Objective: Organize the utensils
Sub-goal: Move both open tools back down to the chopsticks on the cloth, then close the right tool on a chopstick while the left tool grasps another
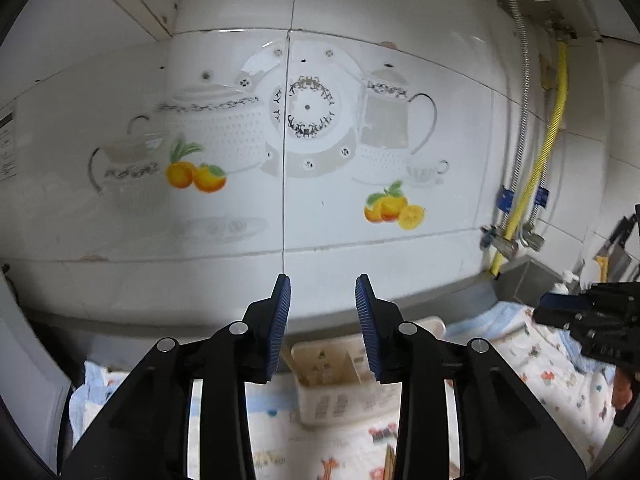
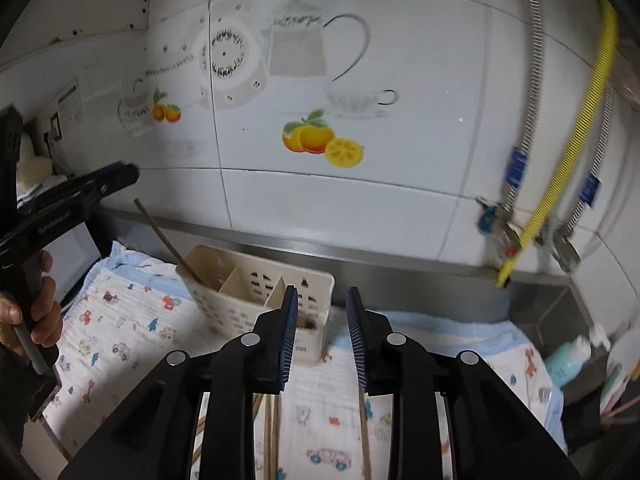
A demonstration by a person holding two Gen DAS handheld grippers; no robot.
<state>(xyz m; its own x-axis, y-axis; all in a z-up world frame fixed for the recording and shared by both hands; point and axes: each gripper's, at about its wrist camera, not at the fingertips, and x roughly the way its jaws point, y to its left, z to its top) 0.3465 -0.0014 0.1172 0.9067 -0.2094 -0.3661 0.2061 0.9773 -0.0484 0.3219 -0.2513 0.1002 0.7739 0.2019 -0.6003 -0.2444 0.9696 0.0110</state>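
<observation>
The right wrist view gives the fuller account. There the cream utensil caddy stands on the patterned cloth that covers the table, close to the tiled wall, and its slotted sides and inner dividers are plain to see. One brown chopstick leans out of its leftmost compartment, tilted up and to the left. More chopsticks lie flat on the cloth below the right tongs, partly hidden by the black fingers. A hand grips the handle of the left tongs at the left edge of this view.

The left wrist view points higher, mostly at the wall with its teapot and orange decals, and shows only the blurred top of the caddy between and below the left tongs; the leaning chopstick cannot be made out there. It does show the right tongs from the side, at the far right.

Both pairs of tongs stand parted with nothing between their blue ribbed pads. A yellow hose hangs on the wall to the right.
</observation>
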